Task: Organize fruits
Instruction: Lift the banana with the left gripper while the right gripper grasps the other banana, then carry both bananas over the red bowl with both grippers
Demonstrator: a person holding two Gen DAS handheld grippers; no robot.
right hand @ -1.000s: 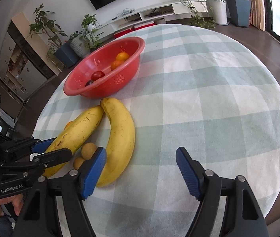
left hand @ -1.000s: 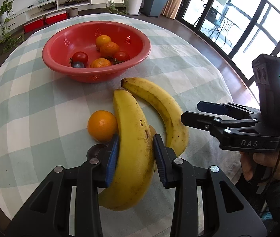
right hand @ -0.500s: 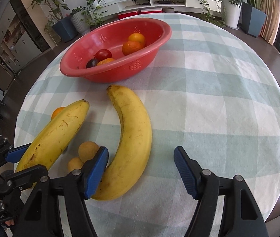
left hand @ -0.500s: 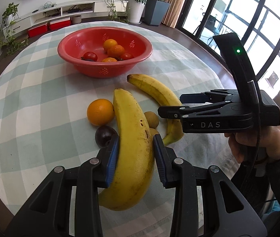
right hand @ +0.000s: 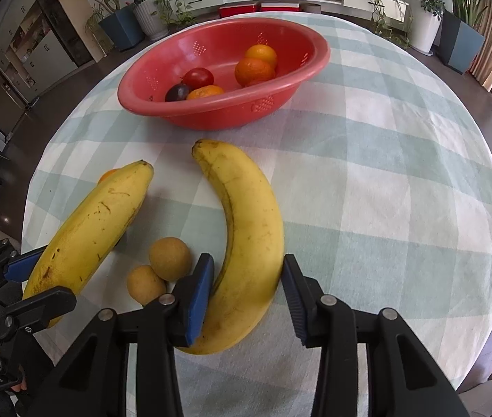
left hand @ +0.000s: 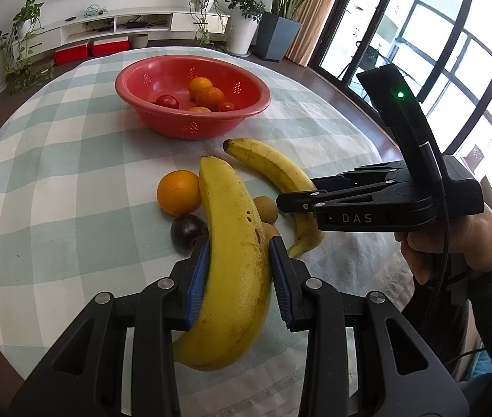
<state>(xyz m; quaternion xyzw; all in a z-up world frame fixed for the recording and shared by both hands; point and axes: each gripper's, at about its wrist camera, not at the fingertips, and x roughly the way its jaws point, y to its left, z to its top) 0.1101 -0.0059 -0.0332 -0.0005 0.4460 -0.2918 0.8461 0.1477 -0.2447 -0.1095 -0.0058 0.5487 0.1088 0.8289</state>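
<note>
Clamping a spotted banana (left hand: 235, 260) between both pads, the left gripper (left hand: 239, 274) is holding it just in front of the red bowl (left hand: 162, 120). Beside it the right gripper (right hand: 247, 295) is straddling a second banana (right hand: 246, 229) on the bench (right hand: 384, 173), its jaws spread, right pad touching, left pad just apart.

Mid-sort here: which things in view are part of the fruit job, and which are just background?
Job: held banana in left claw; second banana between right claw pads; table orange; dark fruit; two tan fruits; red basket.

Background: potted plants, TV shelf, checked tablecloth.
</note>
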